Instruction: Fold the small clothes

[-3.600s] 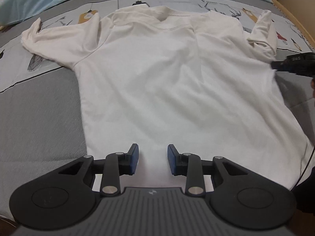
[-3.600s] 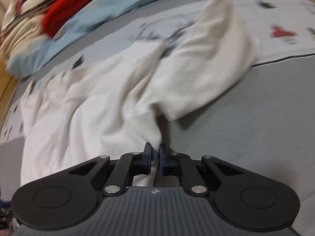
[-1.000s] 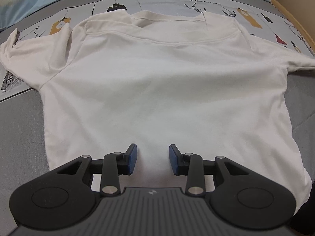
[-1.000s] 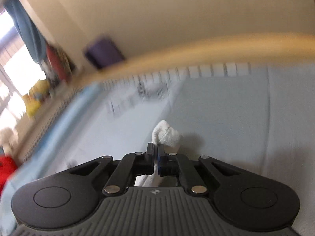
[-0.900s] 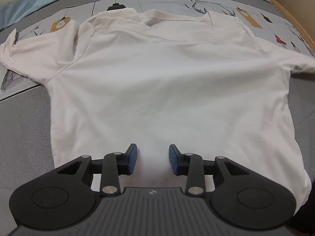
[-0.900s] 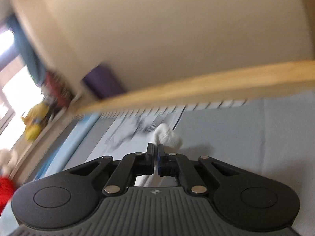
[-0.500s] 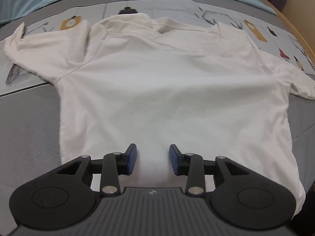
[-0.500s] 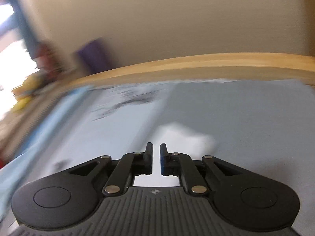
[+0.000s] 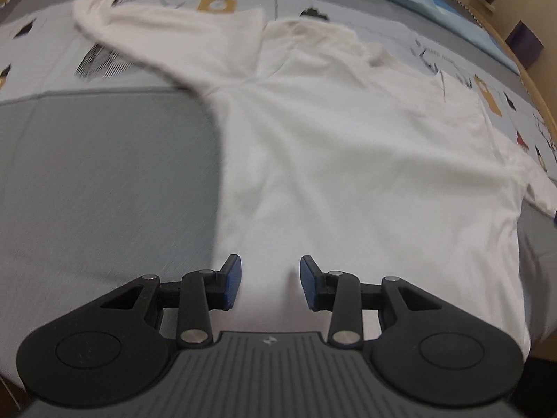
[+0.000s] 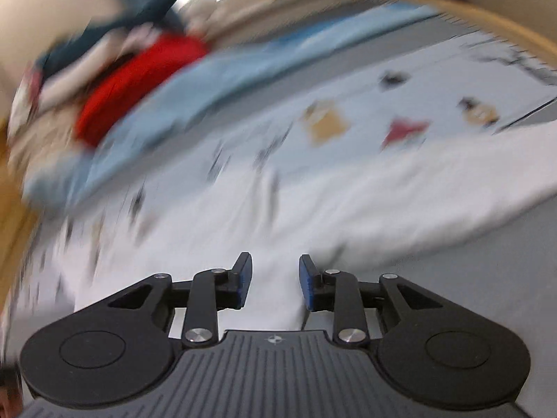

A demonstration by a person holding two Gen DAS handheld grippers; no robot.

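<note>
Although the right wrist view was badly smeared by motion, the bed cover (image 10: pixel 452 299) could be read there as grey cloth at 4 o'clock and a pale printed band toward 1 o'clock. Its wooden edge (image 10: pixel 487 17) curved across 1 o'clock. A blurred heap of red and other clothes (image 10: pixel 139 80) lay at 10 o'clock, its pieces too smeared to tell apart.

In the left wrist view the white T-shirt (image 9: pixel 365 160) lay spread flat on the cover, neck toward 12 o'clock, 1 sleeve reaching to 10 o'clock. Its other sleeve ran off at 3 o'clock, cut by the frame. Bare grey cover (image 9: pixel 104 174) lay open at 9 o'clock beside the shirt's side edge.

The left gripper (image 9: pixel 270 286) hung over the shirt's hem, jaws partly apart and holding nothing. The right gripper (image 10: pixel 275 281) had just been opening, jaws partly apart with nothing gripped; white cloth showed below the gap, contact unclear.
</note>
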